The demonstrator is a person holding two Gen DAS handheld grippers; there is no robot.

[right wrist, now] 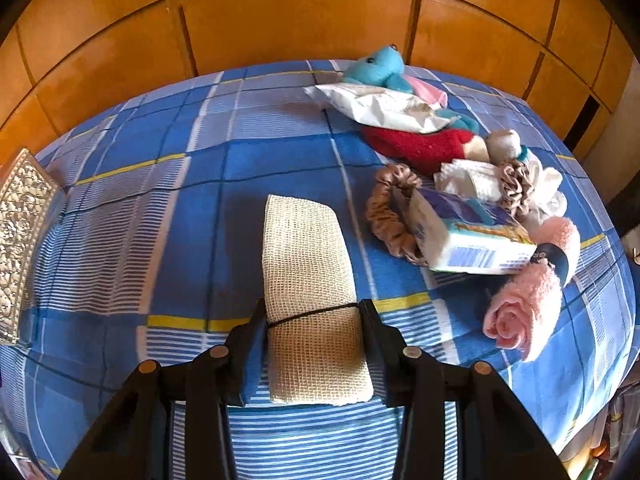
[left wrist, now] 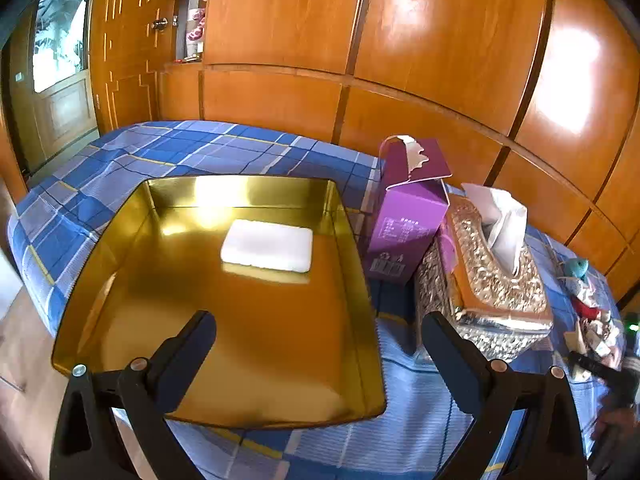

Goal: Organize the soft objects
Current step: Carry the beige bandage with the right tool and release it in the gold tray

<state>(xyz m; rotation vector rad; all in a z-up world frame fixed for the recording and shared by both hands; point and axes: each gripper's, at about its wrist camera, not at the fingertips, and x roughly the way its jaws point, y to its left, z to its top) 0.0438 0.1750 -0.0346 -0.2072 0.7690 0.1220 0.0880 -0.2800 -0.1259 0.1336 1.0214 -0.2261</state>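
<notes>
- On the bed, over a blue plaid sheet (right wrist: 200, 184), the right gripper (right wrist: 314, 312) has its jaws closed on a beige gauze roll (right wrist: 308, 264) — both pads press its sides near the black band around it.
- Right of the roll lies a heap of soft things: a pink towel (right wrist: 528, 304) rolled up, a tissue pack (right wrist: 468, 240) resting on a brown scrunchie (right wrist: 386, 216), a white cloth (right wrist: 476, 180), a red plush (right wrist: 420, 144), a white packet (right wrist: 384, 110) and a blue plush (right wrist: 376, 66) at the far edge.
- At the left edge of that view, a corner of the ornate tissue box (right wrist: 22, 232) shows.
- Left gripper (left wrist: 320, 344) — jaws wide apart, nothing between them — hangs over the near part of a gold tray (left wrist: 352, 240).
- A white pad (left wrist: 267, 245) lies flat inside the tray, toward its far side.
- Just right of the tray stands a purple carton (left wrist: 404, 224) with its flap open, leaning against the tissue box.
- Wooden panels (left wrist: 440, 40) back the bed.
</notes>
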